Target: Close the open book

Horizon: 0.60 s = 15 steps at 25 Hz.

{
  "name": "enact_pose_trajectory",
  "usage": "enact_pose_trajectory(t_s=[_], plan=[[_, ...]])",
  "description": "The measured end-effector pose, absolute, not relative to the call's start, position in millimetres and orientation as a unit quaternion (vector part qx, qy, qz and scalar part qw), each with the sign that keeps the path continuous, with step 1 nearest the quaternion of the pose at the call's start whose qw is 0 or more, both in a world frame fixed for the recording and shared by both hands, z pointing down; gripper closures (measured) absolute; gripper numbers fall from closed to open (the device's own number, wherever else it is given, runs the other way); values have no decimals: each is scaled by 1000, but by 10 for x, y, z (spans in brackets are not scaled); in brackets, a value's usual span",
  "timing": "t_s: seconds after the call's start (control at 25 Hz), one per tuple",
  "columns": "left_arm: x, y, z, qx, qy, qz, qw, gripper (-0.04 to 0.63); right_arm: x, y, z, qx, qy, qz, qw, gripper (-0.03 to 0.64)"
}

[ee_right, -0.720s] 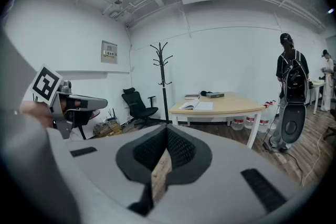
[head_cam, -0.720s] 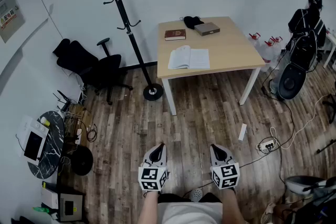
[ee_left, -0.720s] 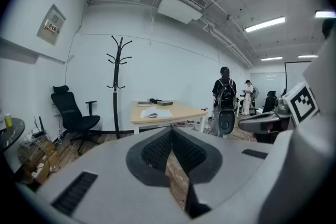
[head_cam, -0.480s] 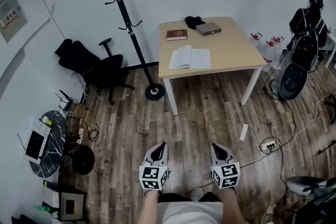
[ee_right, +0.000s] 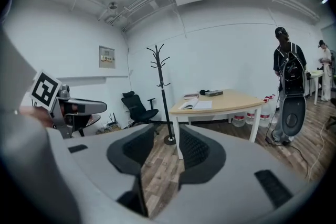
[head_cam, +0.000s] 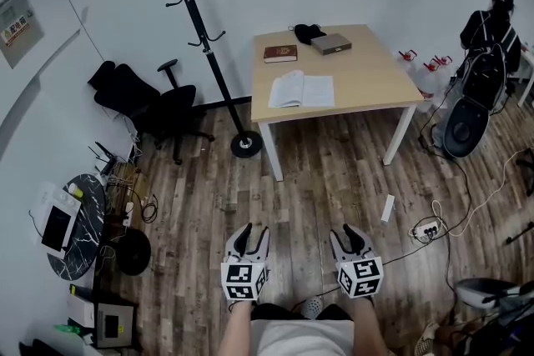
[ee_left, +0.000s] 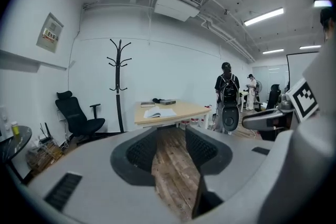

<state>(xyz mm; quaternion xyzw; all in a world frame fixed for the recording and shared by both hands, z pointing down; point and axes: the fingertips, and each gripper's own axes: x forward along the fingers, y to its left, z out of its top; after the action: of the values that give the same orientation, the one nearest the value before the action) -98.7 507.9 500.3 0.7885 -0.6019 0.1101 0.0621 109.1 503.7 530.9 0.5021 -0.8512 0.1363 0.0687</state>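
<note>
Left gripper (head_cam: 253,238): bottom center of the head view, jaws spread partway, nothing between them, only floor (head_cam: 334,179) seen through the gap. Touches nothing.

Right gripper (head_cam: 348,238): just right of it, jaws also spread partway, empty, floor in the gap. Both are held in the air, well apart from the table (head_cam: 371,83).

Open book (head_cam: 302,90): lies flat, pages up, near the table's front left edge, upper center of the head view. A closed book (head_cam: 279,54) lies behind it, near the table's back left corner.
</note>
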Motion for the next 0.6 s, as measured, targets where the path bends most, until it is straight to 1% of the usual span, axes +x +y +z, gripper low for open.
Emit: enact_pose_trajectory(t_s=[0.16, 0.32, 0.4, 0.48, 0.6], plan=[[-1009, 5118, 5050, 781, -611, 108, 76, 392, 1185, 5075, 5356, 502, -850, 150, 60, 449], [-1049, 5101, 5086, 773, -619, 107, 83, 370, 1226, 5055, 5435, 495, -852, 156, 64, 397], [-1069, 5079, 5110, 771, -621, 111, 88, 368, 1231, 5049, 5472, 493, -853, 159, 67, 391], [-1091, 5042, 5122, 769, -623, 109, 91, 367, 1229, 5037, 5496, 491, -853, 160, 71, 363], [-1101, 4933, 5124, 769, -624, 104, 95, 367, 1235, 4981, 5505, 491, -853, 161, 75, 342]])
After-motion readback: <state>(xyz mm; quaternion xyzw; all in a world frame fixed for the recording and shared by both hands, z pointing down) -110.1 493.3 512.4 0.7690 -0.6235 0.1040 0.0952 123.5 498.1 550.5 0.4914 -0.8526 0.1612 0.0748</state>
